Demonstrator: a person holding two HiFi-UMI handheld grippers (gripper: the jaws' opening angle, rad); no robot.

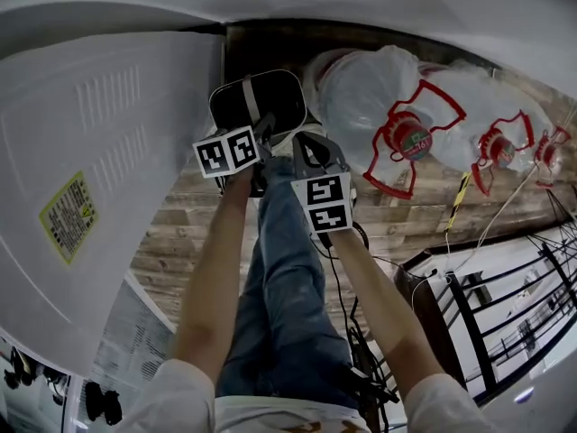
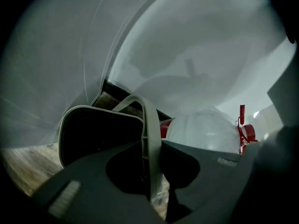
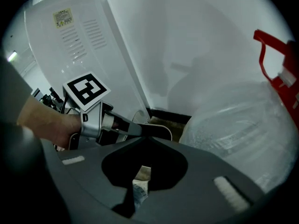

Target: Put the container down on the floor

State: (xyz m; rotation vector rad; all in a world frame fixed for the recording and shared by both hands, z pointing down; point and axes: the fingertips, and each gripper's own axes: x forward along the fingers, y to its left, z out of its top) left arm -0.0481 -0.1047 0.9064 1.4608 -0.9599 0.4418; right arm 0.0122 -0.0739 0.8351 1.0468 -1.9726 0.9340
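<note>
The right gripper (image 1: 308, 147) is closed on nothing, while the left gripper (image 1: 259, 126) pinches the handle (image 2: 150, 139). Lower the container (image 1: 270, 97) level onto the floor (image 1: 176, 237), clear of the water jug (image 1: 374, 106), before releasing.

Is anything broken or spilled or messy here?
Nothing looks broken or spilled. The left gripper is shut on the grey handle of the dark container, and the big water bottles beside it look whole.

red-handled water jugs (image 1: 374, 97) sit near a white appliance (image 1: 99, 142).
</note>
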